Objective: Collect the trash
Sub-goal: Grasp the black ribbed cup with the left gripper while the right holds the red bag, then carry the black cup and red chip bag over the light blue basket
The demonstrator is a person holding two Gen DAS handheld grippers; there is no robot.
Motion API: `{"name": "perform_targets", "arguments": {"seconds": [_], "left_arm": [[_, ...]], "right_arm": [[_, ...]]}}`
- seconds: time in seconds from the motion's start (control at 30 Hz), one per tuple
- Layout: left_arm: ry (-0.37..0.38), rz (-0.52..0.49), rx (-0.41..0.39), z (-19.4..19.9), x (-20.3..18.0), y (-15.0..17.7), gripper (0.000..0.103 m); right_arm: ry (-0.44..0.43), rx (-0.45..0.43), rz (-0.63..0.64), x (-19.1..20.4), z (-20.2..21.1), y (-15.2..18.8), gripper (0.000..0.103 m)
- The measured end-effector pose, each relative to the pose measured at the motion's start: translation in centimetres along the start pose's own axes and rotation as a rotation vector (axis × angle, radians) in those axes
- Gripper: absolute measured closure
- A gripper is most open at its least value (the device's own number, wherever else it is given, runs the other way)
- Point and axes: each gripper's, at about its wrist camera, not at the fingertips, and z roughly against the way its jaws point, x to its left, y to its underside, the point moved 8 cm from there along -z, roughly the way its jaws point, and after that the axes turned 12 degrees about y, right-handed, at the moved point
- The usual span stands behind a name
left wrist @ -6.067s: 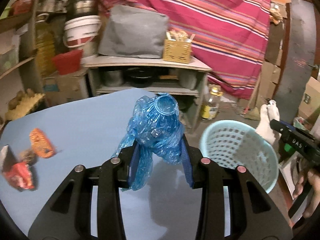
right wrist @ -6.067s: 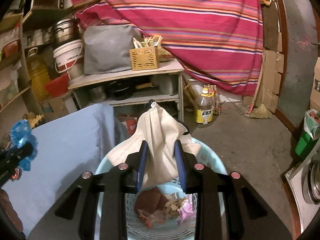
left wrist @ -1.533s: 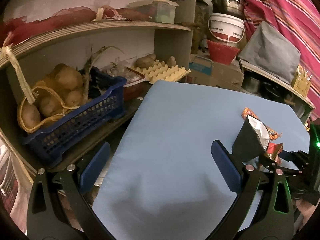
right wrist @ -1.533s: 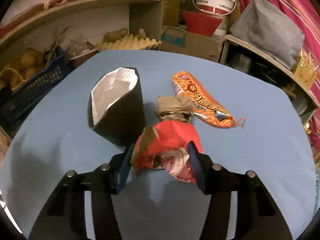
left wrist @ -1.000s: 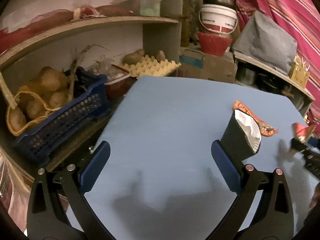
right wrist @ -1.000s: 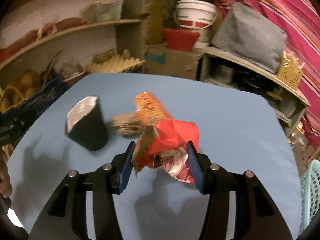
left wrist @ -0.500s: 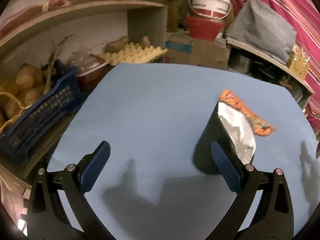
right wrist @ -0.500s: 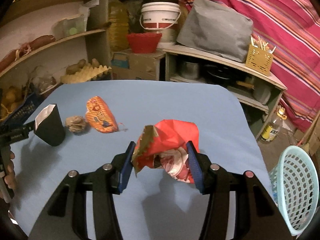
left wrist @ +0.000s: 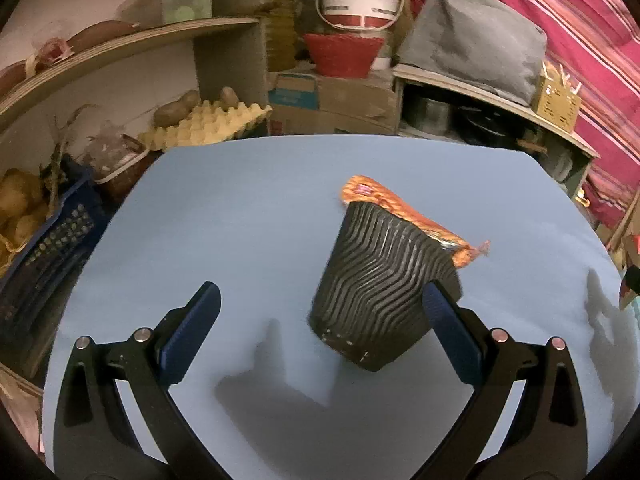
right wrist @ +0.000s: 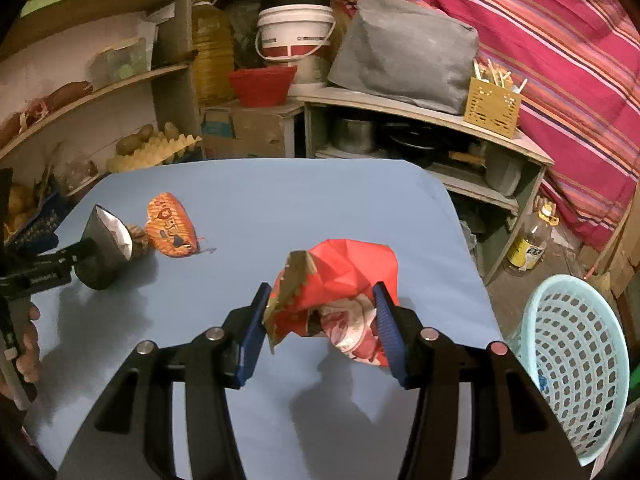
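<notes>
1. At far left, our left gripper (left wrist: 320,320) stands wide open above the blue table (left wrist: 248,216), gripping nothing.
2. A black ribbed paper cup (left wrist: 380,284) lies on its side between those fingers, close against the right-hand one; we cannot tell whether they touch.
3. Just behind the cup lies an orange snack wrapper (left wrist: 404,208).
4. Further right, our right gripper (right wrist: 320,324) is half closed, pinching a crumpled red wrapper (right wrist: 344,280) above the table.
5. At far right, a pale blue basket (right wrist: 580,364) stands off the table's edge.
</notes>
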Motion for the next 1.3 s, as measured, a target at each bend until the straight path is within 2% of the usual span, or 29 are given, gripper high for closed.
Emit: {"name": "perform_targets", "arguments": {"seconds": [0.23,0.37,0.5,0.53,0.67,0.73,0.97,1.3], "left_arm": [[0.044,0.021,0.007,-1.0,-2.1,-0.2,0.005],[0.067,0.029,0.045,-2.3,-3.1,0.4,0.005],[0.069,-0.001,0.061,-3.1,-4.0,0.8,0.007],[0.070,-0.007,0.060,-3.1,-4.1,0.8,0.009],[0.089,-0.029,0.101,-3.7,-4.9,1.4,0.033],[0.086,-0.047,0.112,-3.8,-5.3,1.8,0.036],[0.080,-0.071,0.090,-2.4,-6.3,1.5,0.038],[0.112,-0.122,-0.006,3.1,-10.1,0.4,0.038]], "right_arm": [[0.002,0.008,-0.012,-1.2,0.0,0.5,0.052],[0.006,0.005,-0.019,-2.0,0.1,0.6,0.052],[0.011,0.009,-0.030,-2.7,0.0,0.7,0.052],[0.012,0.011,-0.034,-2.9,0.0,0.7,0.052],[0.006,0.010,-0.037,-2.8,0.0,0.6,0.052],[0.002,0.008,-0.036,-2.7,0.1,0.6,0.052],[0.003,0.006,-0.043,-3.1,0.1,0.7,0.052],[0.003,-0.011,-0.085,-5.6,0.7,0.4,0.052]]}}
